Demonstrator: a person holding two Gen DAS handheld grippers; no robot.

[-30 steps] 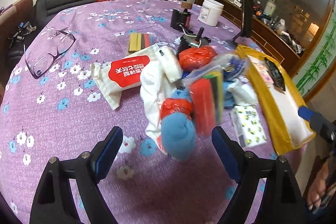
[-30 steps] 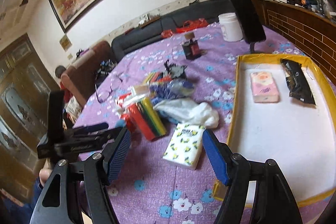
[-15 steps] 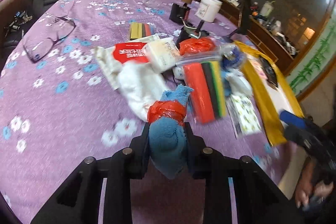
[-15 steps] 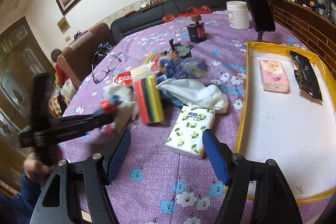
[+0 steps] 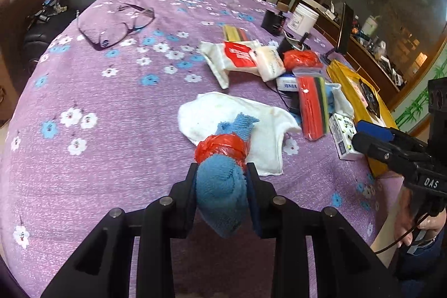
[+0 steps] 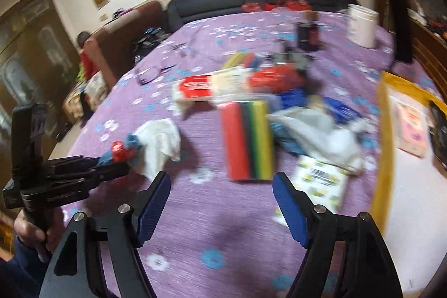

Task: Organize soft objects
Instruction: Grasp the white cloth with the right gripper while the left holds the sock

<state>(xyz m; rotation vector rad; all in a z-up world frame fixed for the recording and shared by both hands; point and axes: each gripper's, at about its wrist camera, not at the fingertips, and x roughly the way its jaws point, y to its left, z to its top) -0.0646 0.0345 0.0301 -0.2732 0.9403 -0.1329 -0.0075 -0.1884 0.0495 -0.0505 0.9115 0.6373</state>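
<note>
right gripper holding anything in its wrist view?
No: the right gripper, its jaws opening, has nothing between its blue pads, only bare purple flowered tablecloth.

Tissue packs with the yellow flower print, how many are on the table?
1. The flower-print tissue pack lies on the purple tablecloth near the table's front edge, between the striped sponge pack and the yellow tray; clutter may hide others.

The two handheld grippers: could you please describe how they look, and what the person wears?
Both the left gripper and the right gripper have black angular frames with silver bolts and ribbed blue pads. White lettering marks their bodies. A thin cable hangs by the right hand's dark blue sleeve.
</note>
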